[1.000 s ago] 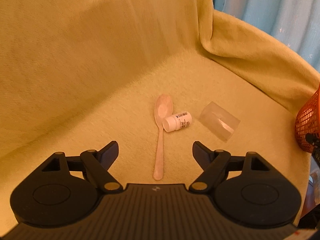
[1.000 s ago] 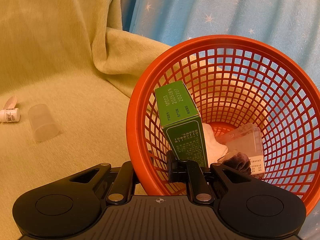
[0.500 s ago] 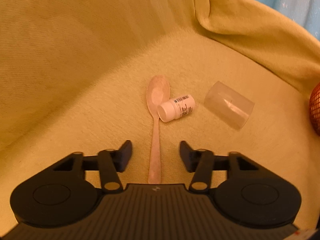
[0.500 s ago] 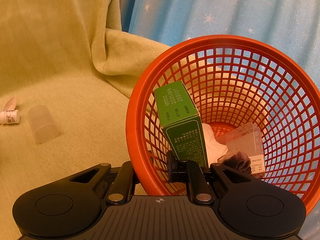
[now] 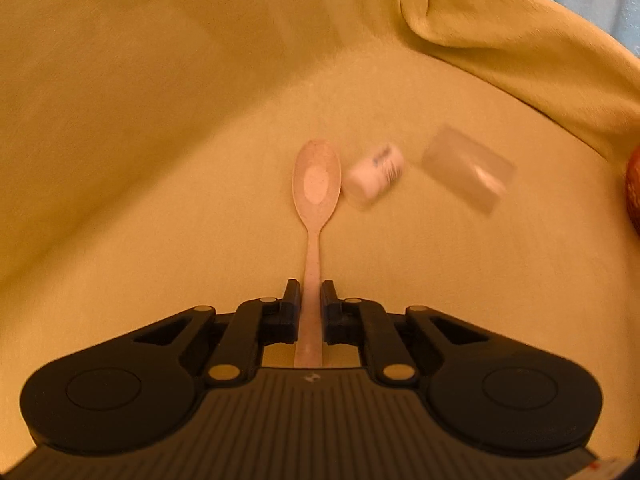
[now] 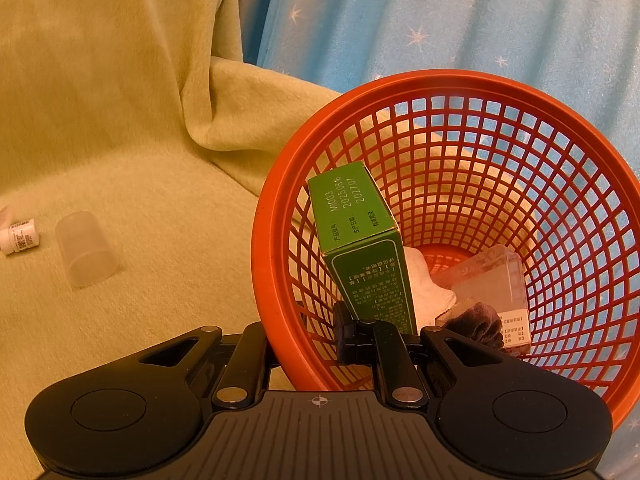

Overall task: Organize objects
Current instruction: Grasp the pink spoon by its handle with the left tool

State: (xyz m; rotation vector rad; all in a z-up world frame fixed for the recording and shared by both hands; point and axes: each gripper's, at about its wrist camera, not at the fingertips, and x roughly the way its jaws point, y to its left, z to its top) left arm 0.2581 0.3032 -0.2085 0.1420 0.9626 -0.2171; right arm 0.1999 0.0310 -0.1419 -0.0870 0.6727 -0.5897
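In the left wrist view my left gripper (image 5: 310, 292) is shut on the handle of a pale pink spoon (image 5: 316, 188) that lies on the yellow-green blanket. A small white pill bottle (image 5: 374, 176) lies on its side just right of the spoon's bowl, and a clear plastic cup (image 5: 468, 168) lies on its side further right. In the right wrist view my right gripper (image 6: 304, 340) is shut on the near rim of an orange mesh basket (image 6: 440, 92). The basket holds a green box (image 6: 360, 240), a white cloth, a dark cloth and a clear packet.
The blanket (image 5: 160, 100) covers the seat and rises as a backrest behind the objects, with a fold at the back right. A blue star-patterned curtain (image 6: 440, 16) hangs behind the basket. The bottle (image 6: 20, 236) and cup (image 6: 86, 250) lie left of the basket.
My left gripper has moved forward over the spoon's handle and closed on it. The right gripper and the basket have not moved.
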